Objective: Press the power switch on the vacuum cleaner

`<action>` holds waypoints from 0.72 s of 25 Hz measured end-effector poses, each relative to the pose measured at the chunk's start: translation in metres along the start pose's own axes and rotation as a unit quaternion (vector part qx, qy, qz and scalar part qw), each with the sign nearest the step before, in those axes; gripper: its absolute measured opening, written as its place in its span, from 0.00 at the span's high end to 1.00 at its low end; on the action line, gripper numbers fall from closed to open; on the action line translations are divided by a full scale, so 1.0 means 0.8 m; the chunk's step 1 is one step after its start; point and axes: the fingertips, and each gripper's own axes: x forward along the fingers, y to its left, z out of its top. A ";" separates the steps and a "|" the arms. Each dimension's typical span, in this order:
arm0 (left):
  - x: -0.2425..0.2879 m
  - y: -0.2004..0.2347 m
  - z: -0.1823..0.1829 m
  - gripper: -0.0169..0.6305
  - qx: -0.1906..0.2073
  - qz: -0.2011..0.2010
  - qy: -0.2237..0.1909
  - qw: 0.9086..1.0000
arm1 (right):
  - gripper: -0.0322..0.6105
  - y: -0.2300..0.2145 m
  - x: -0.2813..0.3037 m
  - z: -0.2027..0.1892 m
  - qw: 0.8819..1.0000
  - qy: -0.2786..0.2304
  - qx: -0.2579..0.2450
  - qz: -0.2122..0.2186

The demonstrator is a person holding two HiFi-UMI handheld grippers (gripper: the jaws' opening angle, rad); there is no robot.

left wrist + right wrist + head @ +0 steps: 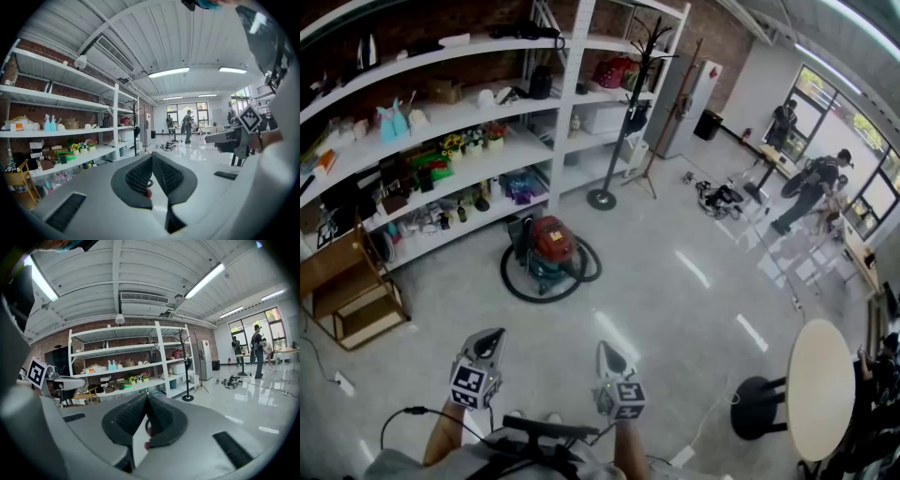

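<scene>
Now: we are standing well back from the vacuum cleaner, which sits on the floor left of centre in the head view, just in front of the shelving.
Left side: the left gripper hangs low in the frame, well apart from the machine. Its fingers are pressed together at the tips with nothing between them.
Right side: the right gripper is level with it. Its fingers are closed tip to tip and empty too.
Switch: we cannot pick it out from this far. We would guess it is on the red top, and it is only a guess.
Risk, aim: with the switch unlocated, we could come down on the wrong spot of the lid, a latch or bare plastic, and nothing turns on.
Risk, hose: the hose loops round the body on the near side. A foot or a low gripper could catch it and drag the machine.
Risk, push: a press from the side may shove the canister toward the shelving, so we think a downward press is safer.
</scene>
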 end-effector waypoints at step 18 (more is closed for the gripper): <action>0.045 -0.053 0.005 0.96 0.021 0.007 -0.004 1.000 | 0.93 -0.061 -0.017 -0.010 1.000 -0.005 0.013 0.014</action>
